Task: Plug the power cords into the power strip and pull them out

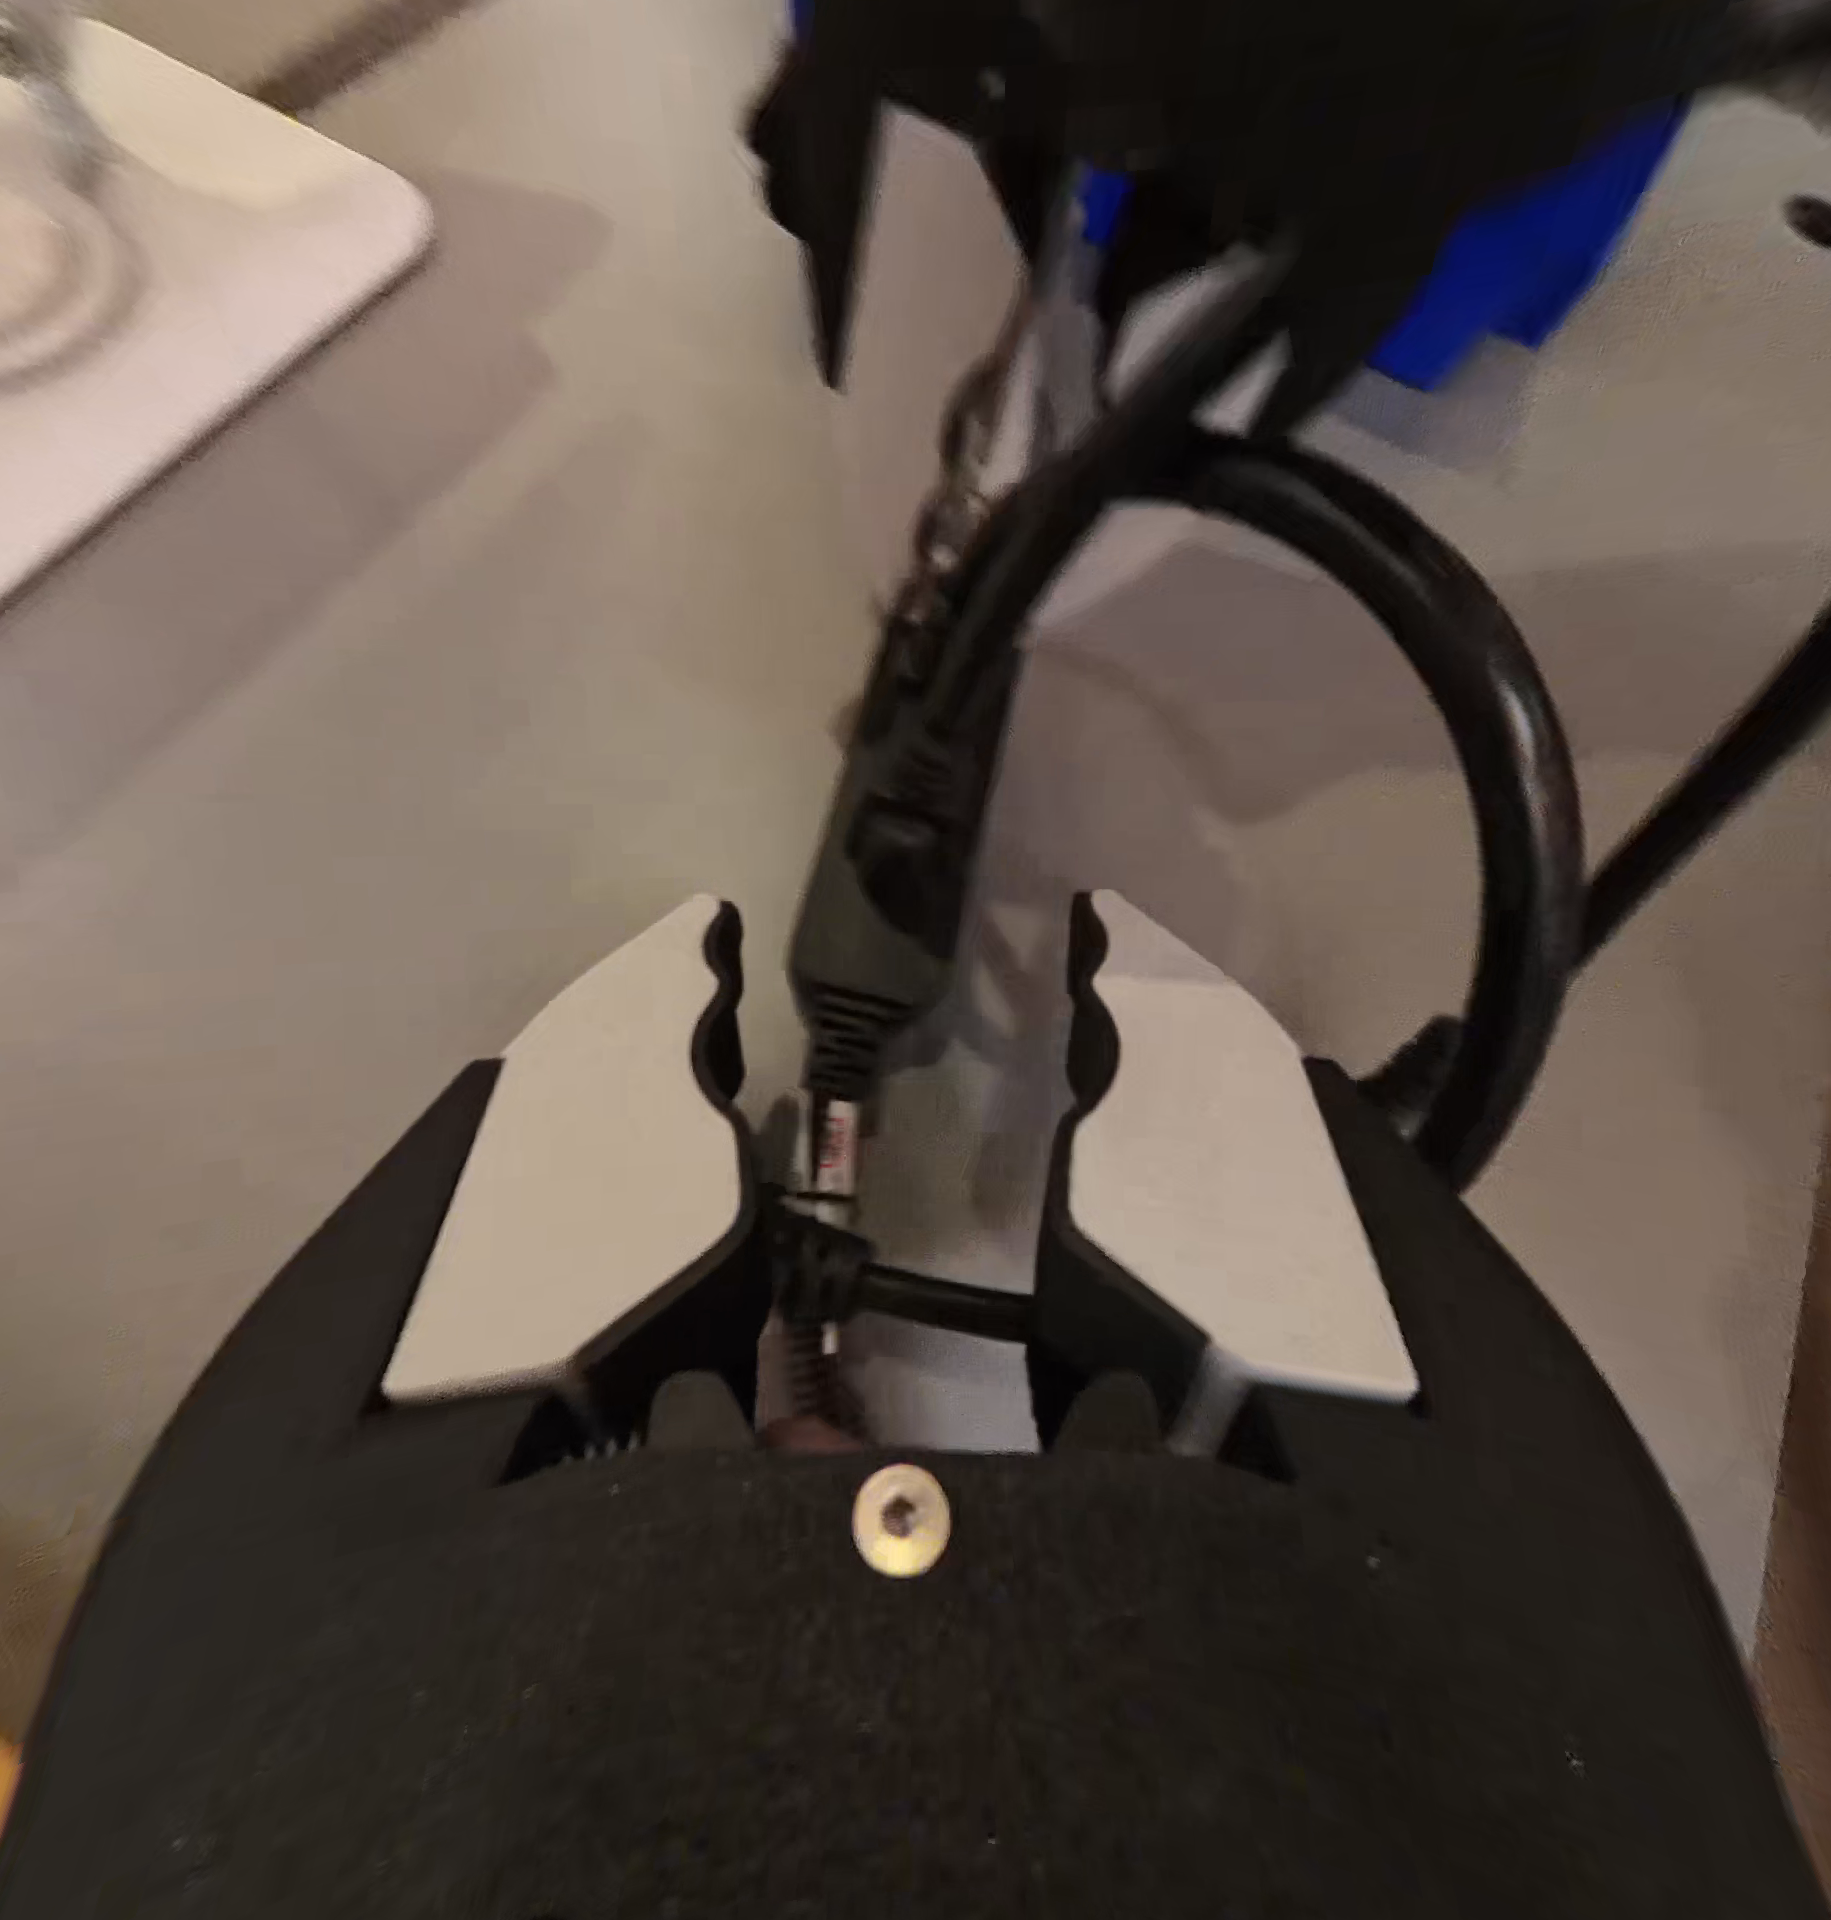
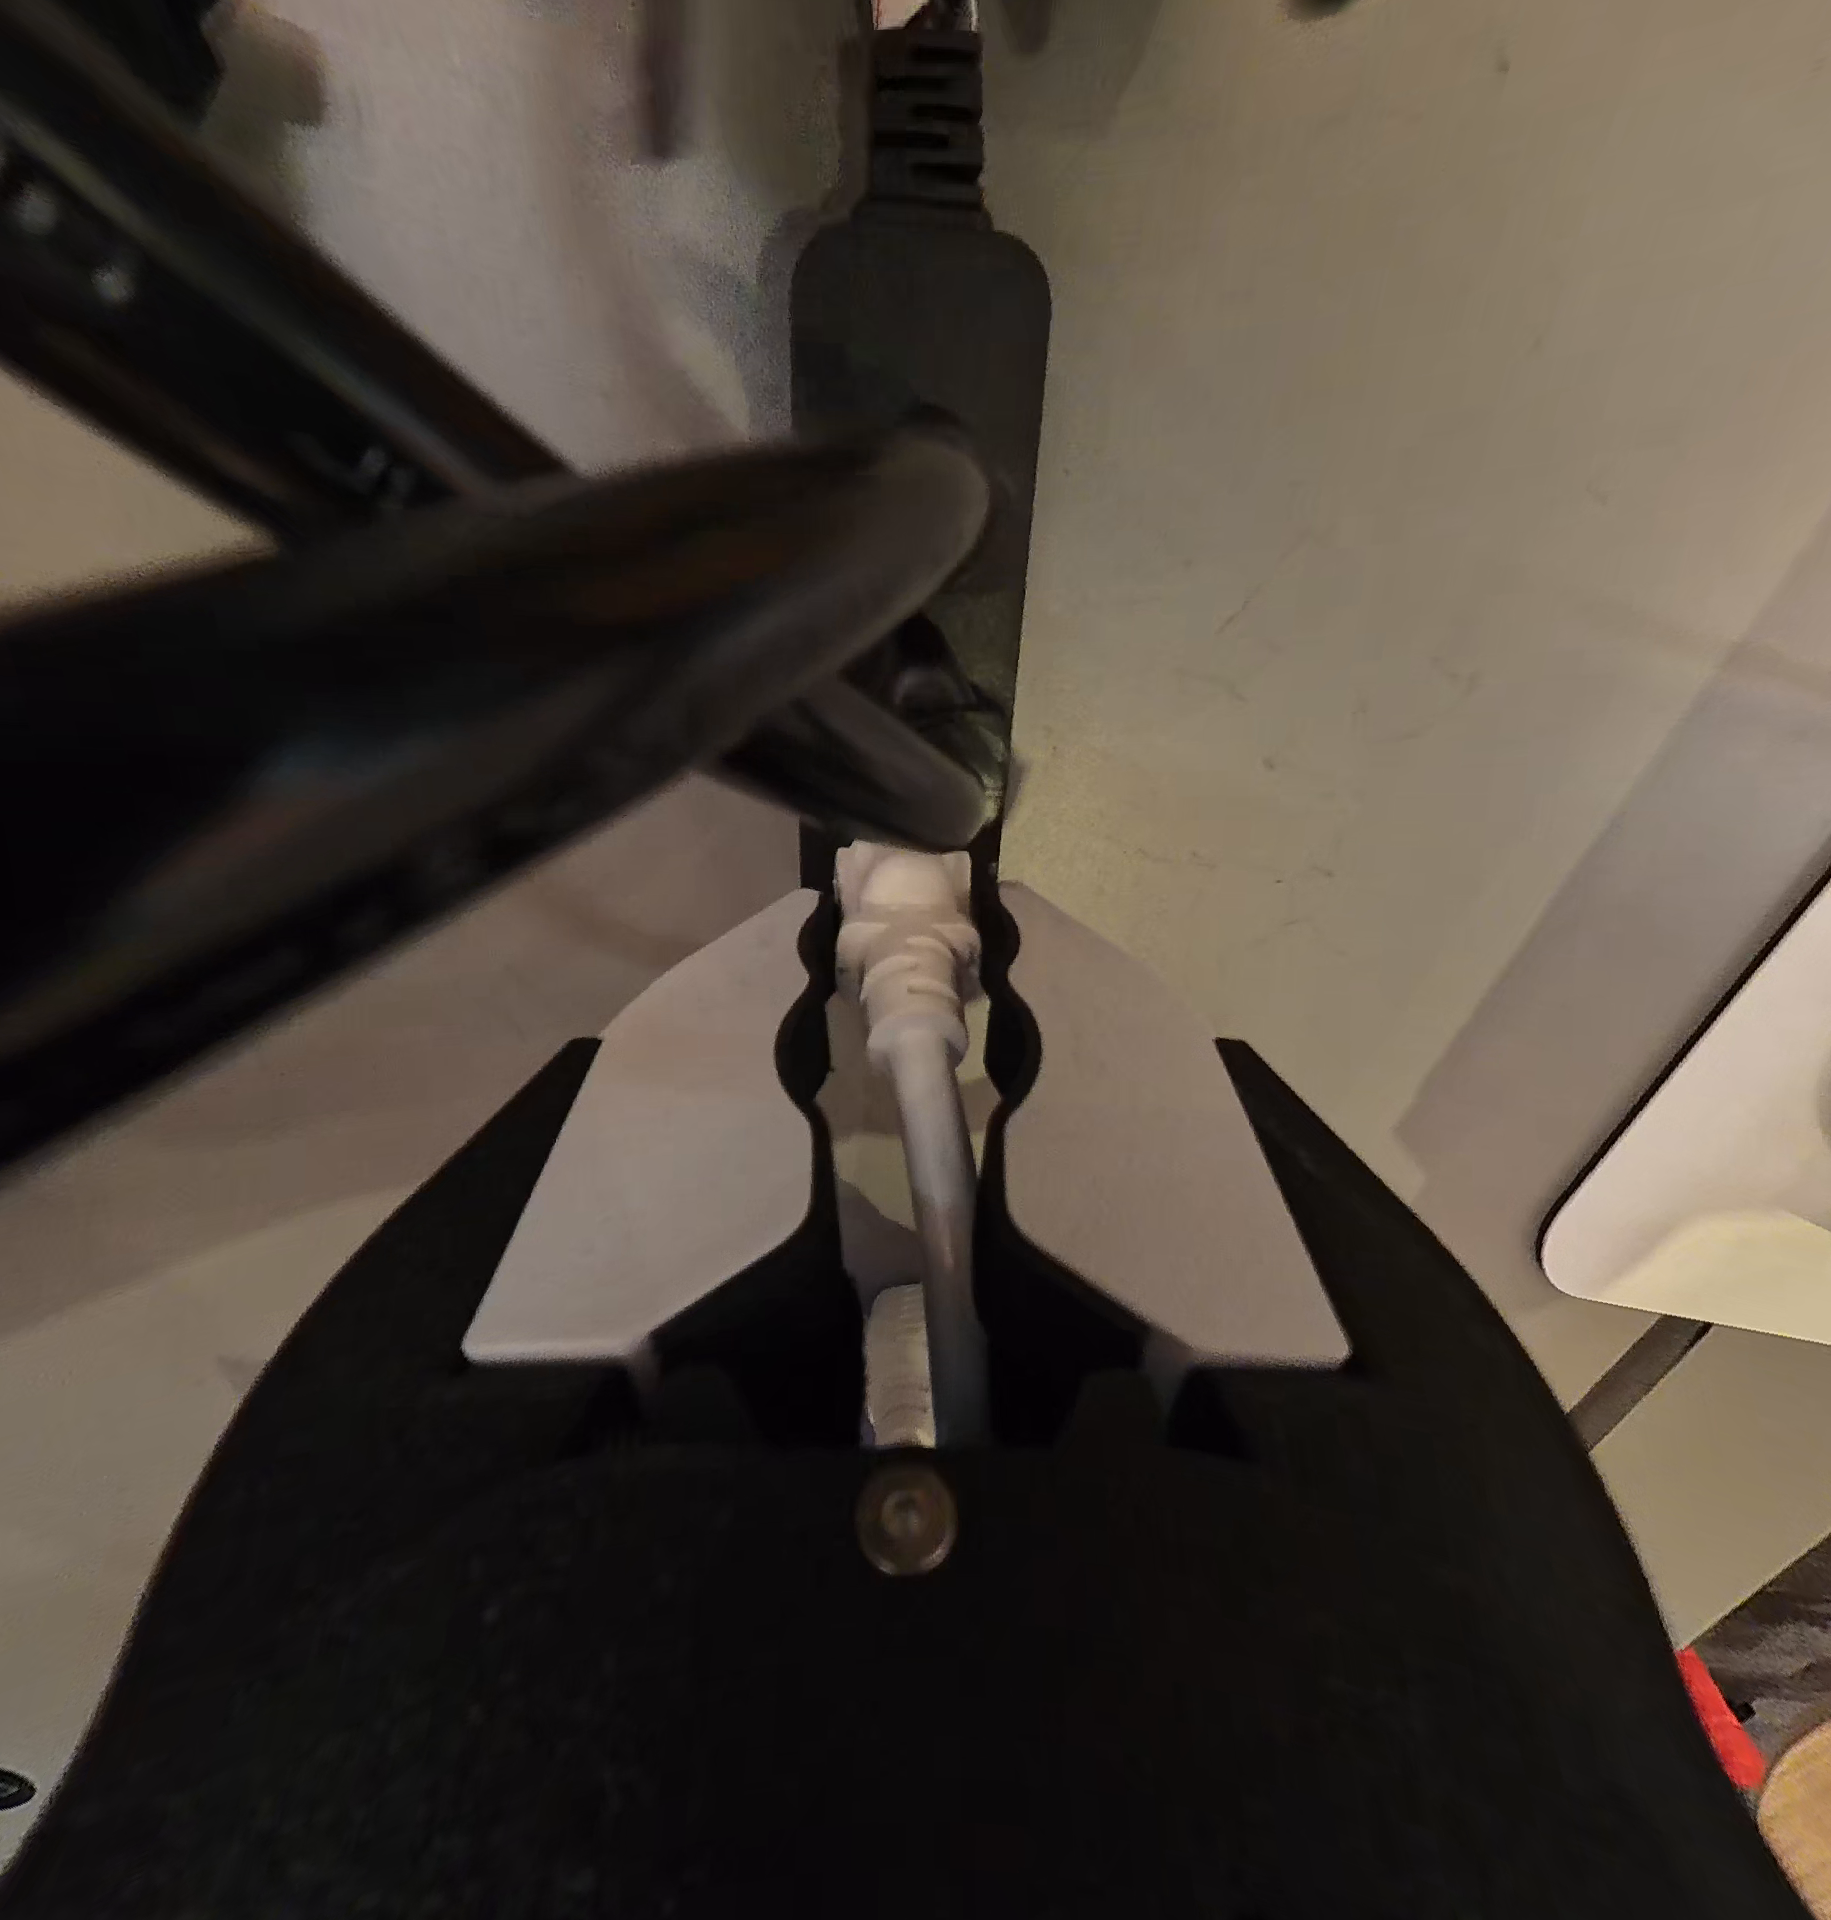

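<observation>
Pale grey tabletop [image 1: 391, 790] fills both views, with a white rounded tray or pad [image 1: 142, 312] at far left in the left wrist view and the same kind of white slab [image 2: 1721, 1143] at right in the right wrist view.

Left gripper [image 1: 900, 925]: fingers spread apart, nothing clamped. Black power strip [image 1: 890, 831], narrow and long, sits just beyond and partly between the tips, its ribbed strain relief nearest the gripper. Thick black power cord [image 1: 1493, 727] loops from the strip's far end round to the right. Frame is motion-blurred. The other gripper, black with blue parts [image 1: 1150, 156], hangs over the far end of the strip.

Right gripper [image 2: 906, 914]: fingers closed onto a white plug [image 2: 906, 914], its white cord [image 2: 937, 1164] trailing back between them toward the camera. Plug nose sits right at the near end of the strip [image 2: 921, 332]; can't tell if the prongs are seated, since a black cord [image 2: 423, 665] crosses in front and blocks the socket faces.

Judgement: step in hand is either seating or extracting the white plug; cannot tell which. Next move likely calls for a straight push or pull along the plug axis, while the left gripper closes on the strip body to brace it, otherwise the light strip may slide or lift with the plug.
</observation>
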### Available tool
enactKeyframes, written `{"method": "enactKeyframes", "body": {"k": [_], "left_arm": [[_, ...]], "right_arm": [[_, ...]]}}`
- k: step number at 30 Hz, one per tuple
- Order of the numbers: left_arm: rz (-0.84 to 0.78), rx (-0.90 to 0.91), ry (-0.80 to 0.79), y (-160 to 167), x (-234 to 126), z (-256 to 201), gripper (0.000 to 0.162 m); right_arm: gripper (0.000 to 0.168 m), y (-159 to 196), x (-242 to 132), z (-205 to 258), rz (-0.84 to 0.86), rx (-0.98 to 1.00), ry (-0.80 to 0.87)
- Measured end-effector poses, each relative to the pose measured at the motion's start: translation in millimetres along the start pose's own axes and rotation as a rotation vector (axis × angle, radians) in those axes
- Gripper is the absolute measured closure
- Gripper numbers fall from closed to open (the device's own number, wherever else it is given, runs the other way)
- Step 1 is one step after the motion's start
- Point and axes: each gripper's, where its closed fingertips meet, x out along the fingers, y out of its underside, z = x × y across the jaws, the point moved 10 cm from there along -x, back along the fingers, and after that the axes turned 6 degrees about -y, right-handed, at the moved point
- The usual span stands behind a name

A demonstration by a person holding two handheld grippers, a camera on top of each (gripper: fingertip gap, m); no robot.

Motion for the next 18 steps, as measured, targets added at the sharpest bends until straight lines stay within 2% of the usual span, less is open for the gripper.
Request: {"method": "enactKeyframes", "body": {"k": [1,3,10,12,18], "left_arm": [[0.002,0.02,0.016,5.7,4.2,-5.8,0.104],[-0.015,0.071,-0.022,13.0,10.0,-12.9,0.111],[-0.032,0.177,-0.044,14.0,34.7,-11.3,0.108],[0.005,0.184,-0.049,10.8,41.9,-8.5,0.105],[0.094,0.255,-0.036,8.4,53.4,-2.7,0.113]], "right_arm": [[0.142,0.1,0.1,0.0,-0.001,0.001,0.0],[0.142,0.2,0.1,-0.1,-0.004,-0.002,0.0],[0.142,1.1,0.1,-0.5,-0.012,-0.005,0.0],[0.142,1.3,0.1,-0.3,-0.012,-0.009,0.003],[0.142,1.2,0.2,-1.9,-0.011,-0.009,-0.006]]}}
